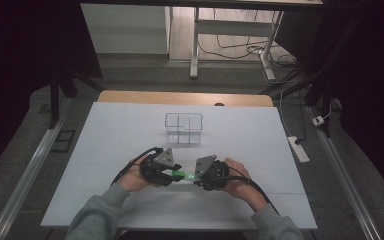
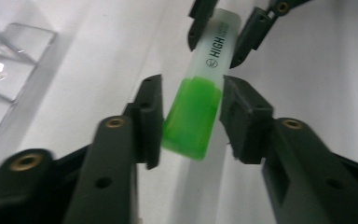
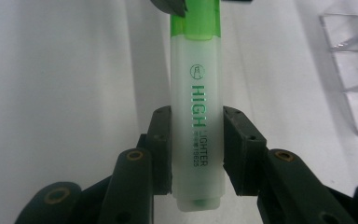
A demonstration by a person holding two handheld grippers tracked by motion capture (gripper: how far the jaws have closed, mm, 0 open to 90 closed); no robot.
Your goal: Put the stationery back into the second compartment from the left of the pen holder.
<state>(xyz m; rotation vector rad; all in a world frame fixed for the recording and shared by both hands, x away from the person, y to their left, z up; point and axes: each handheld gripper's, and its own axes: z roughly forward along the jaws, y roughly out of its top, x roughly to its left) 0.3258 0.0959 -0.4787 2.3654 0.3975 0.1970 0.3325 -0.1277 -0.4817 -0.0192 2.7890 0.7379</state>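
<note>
A highlighter (image 1: 184, 175) was held level just above the white table (image 1: 105, 150), near its front edge, spanned between two hand-held grippers facing each other. The left gripper (image 1: 172, 171) was clenched on the green cap (image 2: 192, 116); in the left gripper view its jaws pressed both sides of the cap, with the cap's end hanging free toward the camera. The right gripper (image 1: 196, 176) was clenched on the frosted white barrel (image 3: 196, 121); in the right gripper view its jaws touched the barrel on both sides close to its rear end. The barrel carried green print along its length: a small round logo, then "HIGH" in bold and "LIGHTER" in smaller letters, followed by digits too blurred to read. The person's left hand (image 1: 132, 179) and right hand (image 1: 239, 184) gripped the tools, grey sleeves entering from below. A clear divided box (image 1: 183, 128) stood farther back on the table, well apart from both grippers.
</note>
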